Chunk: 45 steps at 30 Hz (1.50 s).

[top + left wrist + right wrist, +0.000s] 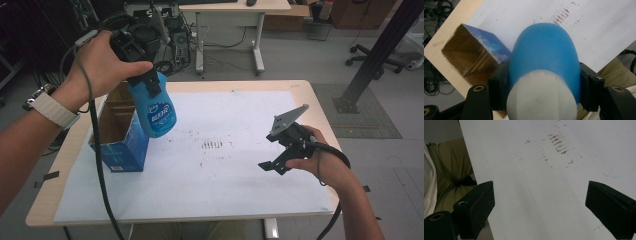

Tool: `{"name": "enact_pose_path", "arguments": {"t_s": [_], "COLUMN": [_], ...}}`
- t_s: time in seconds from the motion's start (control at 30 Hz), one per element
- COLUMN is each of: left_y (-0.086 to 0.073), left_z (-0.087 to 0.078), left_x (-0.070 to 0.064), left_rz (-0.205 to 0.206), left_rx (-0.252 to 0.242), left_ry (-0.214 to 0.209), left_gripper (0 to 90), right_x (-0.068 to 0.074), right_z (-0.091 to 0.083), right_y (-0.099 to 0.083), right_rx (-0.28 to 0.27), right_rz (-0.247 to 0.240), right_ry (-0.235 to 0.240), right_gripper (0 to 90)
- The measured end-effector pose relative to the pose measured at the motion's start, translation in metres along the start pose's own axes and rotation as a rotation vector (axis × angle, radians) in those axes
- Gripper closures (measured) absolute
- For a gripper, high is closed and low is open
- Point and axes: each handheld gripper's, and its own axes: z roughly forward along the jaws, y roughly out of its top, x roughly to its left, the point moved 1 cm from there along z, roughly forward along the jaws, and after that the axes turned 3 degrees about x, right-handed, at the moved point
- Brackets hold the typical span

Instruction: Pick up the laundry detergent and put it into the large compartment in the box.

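Note:
A blue plastic bottle (157, 112) with a printed label hangs in the air, base down, by the right wall of an open blue cardboard box (120, 145). My left gripper (150, 85) is shut on the bottle's upper part, held high above the table's left side. In the left gripper view the bottle (544, 55) sits between the jaws with its white cap end towards the camera, and the box (466, 55) shows its brown inside. My right gripper (272, 167) is low over the white sheet at the right, open; its jaws (540, 200) stand wide apart with nothing between them.
A white sheet (215, 175) with faint brown marks (212, 145) covers most of the wooden table (50, 200). Behind the table stand a desk (235, 10), a computer tower and cables on the floor. A black post (372, 55) and an office chair base are at the far right.

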Motion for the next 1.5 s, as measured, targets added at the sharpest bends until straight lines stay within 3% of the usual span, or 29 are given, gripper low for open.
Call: {"name": "enact_pose_path", "arguments": {"t_s": [0.37,0.6,0.77,0.93,1.17,1.5], "left_y": [-0.002,-0.005,-0.007,-0.010,-0.012,-0.012], "left_z": [-0.003,-0.005,-0.007,-0.011,-0.013,-0.019], "left_x": [0.011,0.024,0.030,0.040,0.045,0.051], "left_rz": [-0.072,-0.142,-0.163,-0.217,-0.255,-0.316], "left_rx": [0.003,0.016,0.029,0.030,0.055,0.058], "left_ry": [0.001,0.003,0.020,0.009,0.040,0.043], "left_gripper": [37.8,37.9,37.8,37.9,37.9,37.9], "right_x": [-0.001,-0.001,-0.001,-0.002,-0.003,-0.004], "right_z": [-0.002,-0.002,-0.002,0.000,0.001,0.001], "right_y": [0.001,0.001,0.002,0.005,0.006,0.004], "right_rx": [0.005,0.005,0.005,0.004,0.002,-0.004], "right_rz": [-0.007,-0.013,-0.019,-0.025,-0.031,-0.030], "right_ry": [-0.001,0.003,0.004,0.009,0.009,0.009], "right_gripper": [8.9,8.9,8.9,8.9,8.9,8.9]}}
